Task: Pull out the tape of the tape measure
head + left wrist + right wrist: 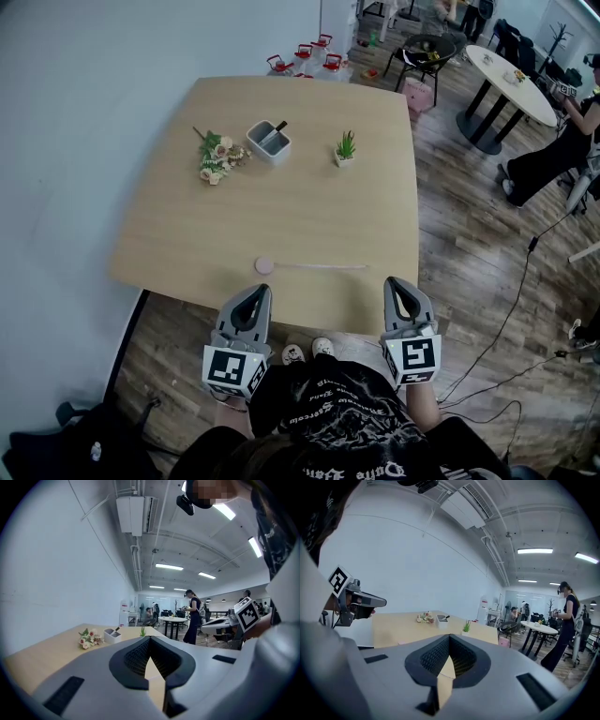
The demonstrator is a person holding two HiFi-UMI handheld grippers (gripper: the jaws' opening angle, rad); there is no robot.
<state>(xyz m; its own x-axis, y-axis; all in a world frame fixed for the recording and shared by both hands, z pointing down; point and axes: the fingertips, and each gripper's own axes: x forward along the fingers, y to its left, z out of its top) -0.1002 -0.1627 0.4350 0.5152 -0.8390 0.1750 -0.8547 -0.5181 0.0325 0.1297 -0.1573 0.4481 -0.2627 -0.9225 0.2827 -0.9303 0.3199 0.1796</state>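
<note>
A small round pink tape measure [265,266] lies near the front edge of the light wooden table [187,225]. A thin pale tape [323,267] runs from it flat to the right. My left gripper [260,293] is just in front of the table's edge, below the tape measure and apart from it, shut on nothing. My right gripper [395,285] is level with it at the table's front right corner, also shut and empty. In the left gripper view the jaws [150,640] are pressed together, as they are in the right gripper view [449,638].
On the far half of the table are a bunch of flowers [217,157], a grey pen holder [269,142] and a small potted plant [345,148]. Beyond are a chair [427,52], a round white table [511,82] and a person [553,150]. Cables [506,328] cross the floor at right.
</note>
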